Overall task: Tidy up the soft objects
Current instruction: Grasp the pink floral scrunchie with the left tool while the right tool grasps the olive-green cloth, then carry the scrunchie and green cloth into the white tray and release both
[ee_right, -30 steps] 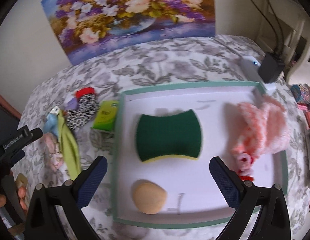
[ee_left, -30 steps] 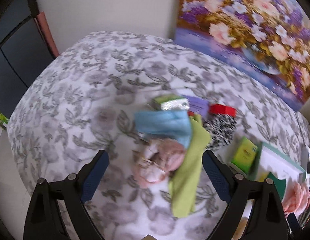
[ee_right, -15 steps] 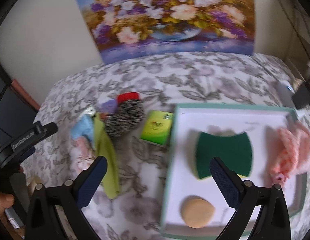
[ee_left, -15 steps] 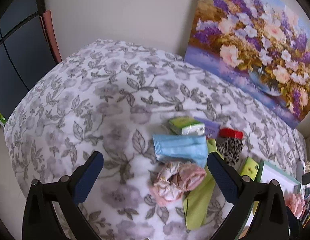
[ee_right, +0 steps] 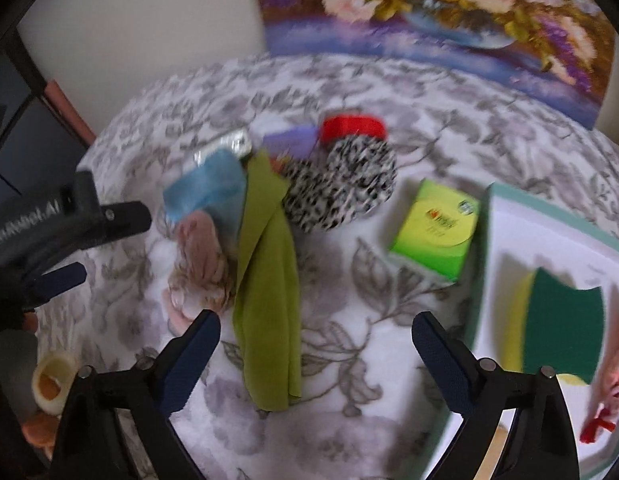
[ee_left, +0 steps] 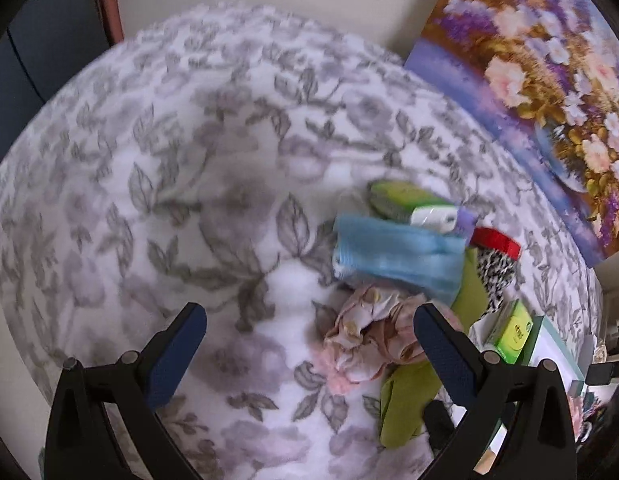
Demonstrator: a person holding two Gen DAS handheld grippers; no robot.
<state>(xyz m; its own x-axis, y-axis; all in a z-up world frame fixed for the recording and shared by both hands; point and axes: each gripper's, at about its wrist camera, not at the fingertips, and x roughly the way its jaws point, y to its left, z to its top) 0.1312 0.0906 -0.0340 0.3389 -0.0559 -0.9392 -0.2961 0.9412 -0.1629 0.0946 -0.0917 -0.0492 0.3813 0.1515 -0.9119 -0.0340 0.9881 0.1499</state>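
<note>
I count five soft pieces in one heap on the floral cloth (ee_right: pixel 349 320): one folded blue cloth (ee_left: pixel 397 256), one crumpled pink floral cloth (ee_left: pixel 369 340), one long olive-green cloth (ee_right: pixel 265 280), one black-and-white spotted piece (ee_right: pixel 345 184) with a red band (ee_right: pixel 351 128) at its far end, and one purple item (ee_right: pixel 289 140) I cannot identify. Two green packets show: one (ee_left: pixel 405 200) touching the blue cloth's far edge, the other (ee_right: pixel 437 228) between the heap and the tray (ee_right: pixel 481 280). In that one tray I see one green and yellow sponge (ee_right: pixel 561 320) and one pink fluffy thing (ee_right: pixel 613 368) at the picture's edge. My left gripper (ee_left: pixel 305 356) stands wide open and empty above the bare cloth, its right finger over the pink cloth. My right gripper (ee_right: pixel 315 360) is also wide, its jaws just starting to close, nothing gripped, the olive cloth's near end between the fingers. One flower painting (ee_right: pixel 429 12) leans at the back.
</note>
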